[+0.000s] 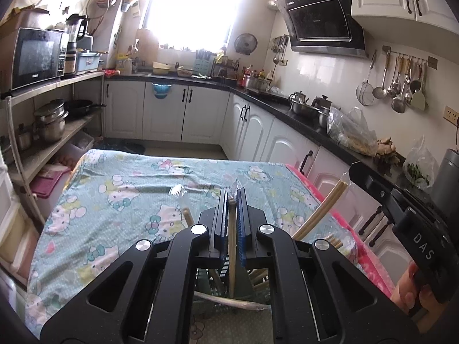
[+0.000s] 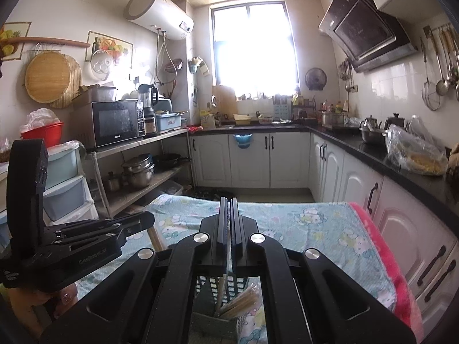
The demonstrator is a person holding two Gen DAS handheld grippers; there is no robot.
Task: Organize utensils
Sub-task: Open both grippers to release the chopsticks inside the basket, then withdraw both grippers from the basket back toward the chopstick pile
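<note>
My left gripper (image 1: 232, 197) is shut on a wooden chopstick (image 1: 231, 246) that hangs down into a dark green utensil holder (image 1: 218, 283) standing on the table just below the jaws. More chopsticks (image 1: 318, 215) in a clear plastic sleeve stick up at the right. My right gripper (image 2: 229, 200) is shut on the clear plastic sleeve (image 2: 228, 261) of a chopstick bundle (image 2: 241, 304) above the same green holder (image 2: 212, 286). The left gripper's body (image 2: 66, 243) shows at the left of the right wrist view.
The table wears a Hello Kitty cloth (image 1: 129, 189) with a pink blanket edge (image 2: 384, 246) on the right. White cabinets under a black counter (image 1: 301, 114) run along the right and far side. A metal shelf (image 1: 51, 132) with pots and a microwave stands left.
</note>
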